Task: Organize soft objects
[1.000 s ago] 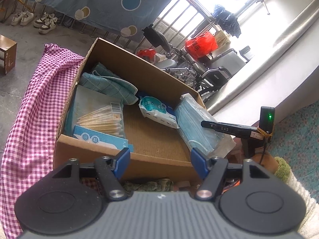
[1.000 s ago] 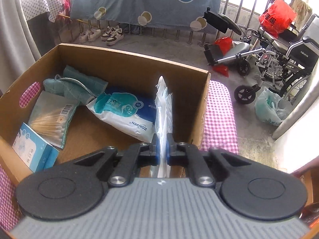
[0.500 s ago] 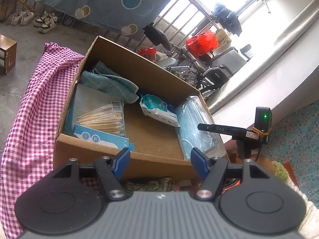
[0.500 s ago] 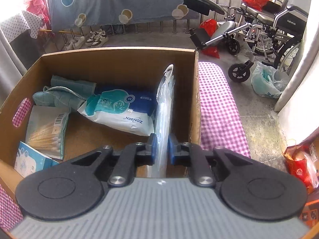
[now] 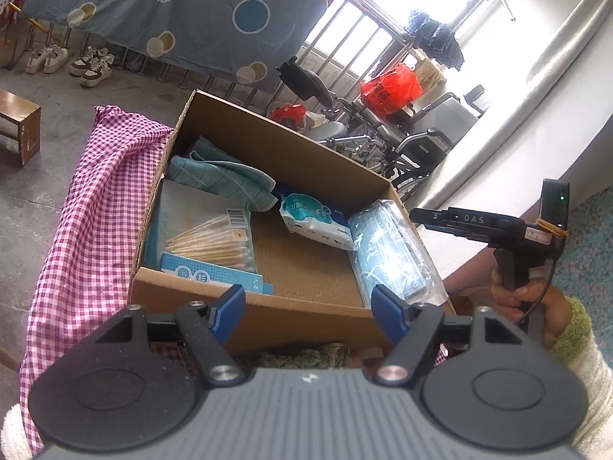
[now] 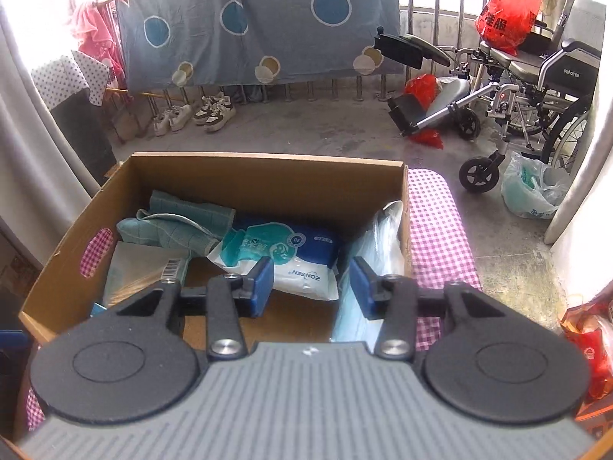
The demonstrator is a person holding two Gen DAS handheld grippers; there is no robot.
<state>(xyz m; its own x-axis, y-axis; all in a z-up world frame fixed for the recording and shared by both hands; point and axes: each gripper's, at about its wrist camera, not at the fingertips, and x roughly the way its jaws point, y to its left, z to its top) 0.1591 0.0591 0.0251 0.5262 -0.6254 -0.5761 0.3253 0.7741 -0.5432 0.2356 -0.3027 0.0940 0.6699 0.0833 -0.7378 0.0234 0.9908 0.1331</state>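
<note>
As we read the left wrist view, the left gripper hangs before the near wall of the cardboard box, its jaws standing wide apart with nothing between them; they have just been opening a little further. Inside the box, the pack of face masks leans against the right wall. A wet-wipes pack lies just left of it, a teal cloth sits in the far left corner, and a cotton-swab pack lies along the left side above a blue carton. The box rests on a pink checked cloth. At the right edge, a hand holds the right gripper's handle.

Turning to the right wrist view, we see the right gripper above the box, its jaws parted and clear of everything; they have just been opening. The face masks stand against the right wall, beside the right finger but not gripped. The wet-wipes pack lies beyond the gap.
</note>
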